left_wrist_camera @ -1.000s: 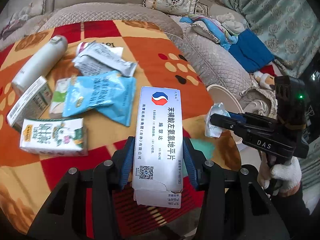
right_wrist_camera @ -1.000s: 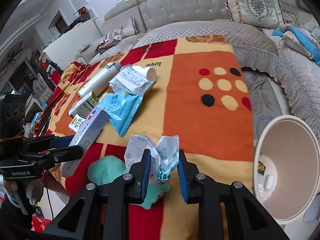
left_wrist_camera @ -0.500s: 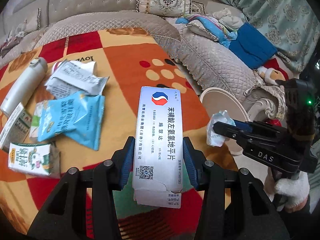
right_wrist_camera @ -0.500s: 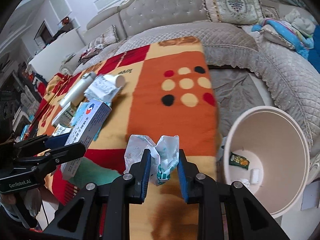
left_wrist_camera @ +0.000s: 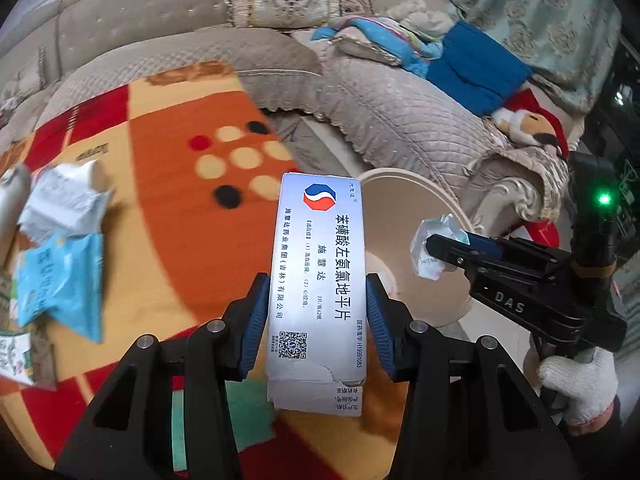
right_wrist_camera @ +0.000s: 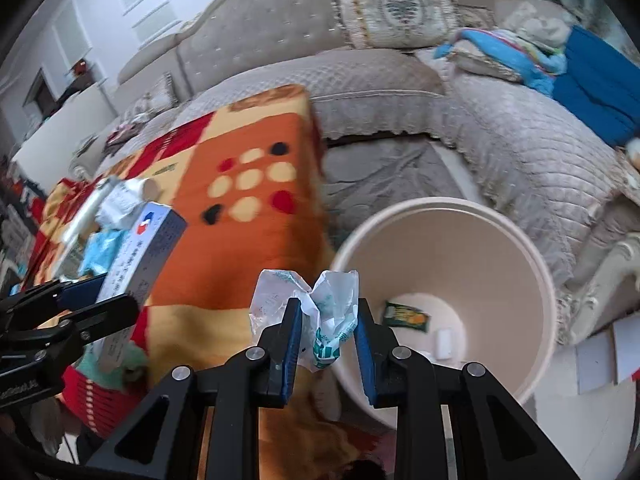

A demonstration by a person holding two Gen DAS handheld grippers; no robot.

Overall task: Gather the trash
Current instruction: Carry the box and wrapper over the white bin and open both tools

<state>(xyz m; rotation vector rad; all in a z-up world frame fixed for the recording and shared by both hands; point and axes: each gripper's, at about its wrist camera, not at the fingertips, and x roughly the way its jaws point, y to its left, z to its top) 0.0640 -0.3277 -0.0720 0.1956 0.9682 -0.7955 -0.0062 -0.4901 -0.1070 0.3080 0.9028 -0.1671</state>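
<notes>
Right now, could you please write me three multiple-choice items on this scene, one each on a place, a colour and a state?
1. Where is the bin?
A. on the blanket
B. on the floor beside the blanket
C. on the sofa

2. What colour are the pads gripping the box?
A. blue
B. red
C. white

3. What does the right gripper hold?
A. nothing
B. a bottle
C. a crumpled wrapper

Key: 1 B, the bin stands past the blanket's edge, by the sofa; 2 A, blue pads press both sides of the box; 3 C, its jaws pinch the wrapper.
</notes>
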